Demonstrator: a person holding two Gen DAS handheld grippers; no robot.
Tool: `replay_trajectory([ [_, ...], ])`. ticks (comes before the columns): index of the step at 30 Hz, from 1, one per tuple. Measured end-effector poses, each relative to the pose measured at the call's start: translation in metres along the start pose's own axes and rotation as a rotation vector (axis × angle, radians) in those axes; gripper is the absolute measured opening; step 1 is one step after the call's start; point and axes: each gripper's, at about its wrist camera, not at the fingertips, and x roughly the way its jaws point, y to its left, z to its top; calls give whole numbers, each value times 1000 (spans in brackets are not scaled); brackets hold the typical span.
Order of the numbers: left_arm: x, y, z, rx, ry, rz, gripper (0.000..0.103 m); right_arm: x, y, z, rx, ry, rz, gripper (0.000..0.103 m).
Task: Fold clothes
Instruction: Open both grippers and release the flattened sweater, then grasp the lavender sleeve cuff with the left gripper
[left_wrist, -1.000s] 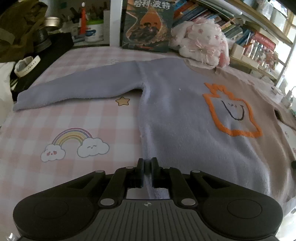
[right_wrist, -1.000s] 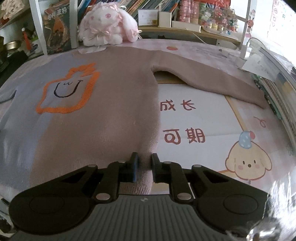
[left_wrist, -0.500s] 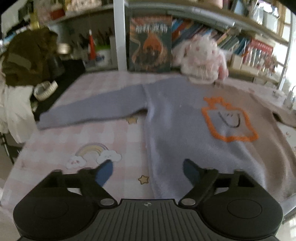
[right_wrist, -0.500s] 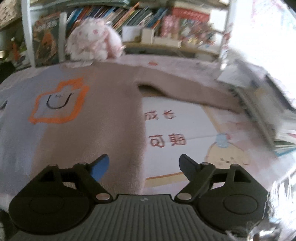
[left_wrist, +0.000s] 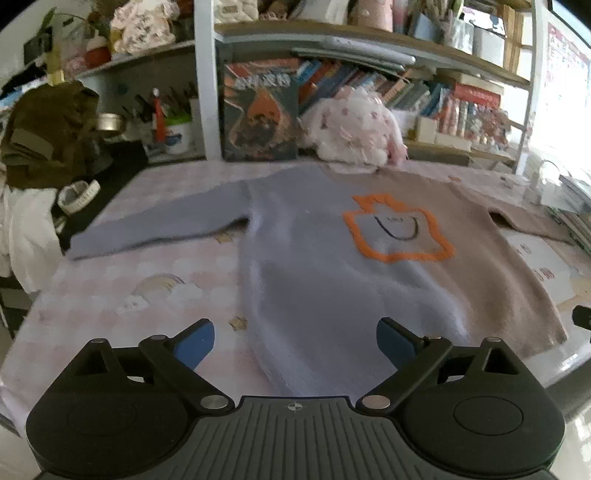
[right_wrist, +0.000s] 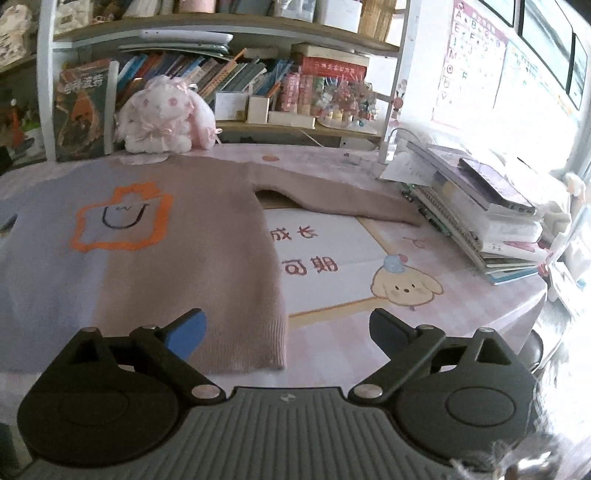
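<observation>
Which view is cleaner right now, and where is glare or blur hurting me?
Right wrist view is sharper, but window glare washes out the book stack. Left wrist view is motion-blurred across the sweater and tablecloth, with its right edge blown out.

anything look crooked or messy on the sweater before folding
Nothing stands out. The sweater lies flat and face up on the table, both sleeves spread out to the sides, with no visible bunching or damage.

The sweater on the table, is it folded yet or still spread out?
Spread out: the sweater lies flat, both sleeves stretched sideways, no fold visible.
</observation>
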Motion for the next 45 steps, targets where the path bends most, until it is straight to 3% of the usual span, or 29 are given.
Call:
replay_trajectory([
  [13, 7, -34, 4, 4, 45, 63, 97, 14, 2, 5, -128, -5, 131, 96],
  [17, 2, -44, 4, 31, 27, 81, 97, 29, -7, 10, -110, 14, 153, 97],
  [29, 24, -56, 20, 179, 34, -22, 97, 48, -20, 13, 14, 62, 95, 97],
  [37, 30, 4, 26, 355, -15, -137, 97, 33, 26, 8, 140, 74, -29, 97],
  [41, 37, 62, 31, 322, -15, -202, 100, 14, 82, 4, 130, 65, -48, 97],
  [45, 48, 111, 32, 268, 23, -198, 100, -4, 150, -6, 45, 61, 13, 97],
])
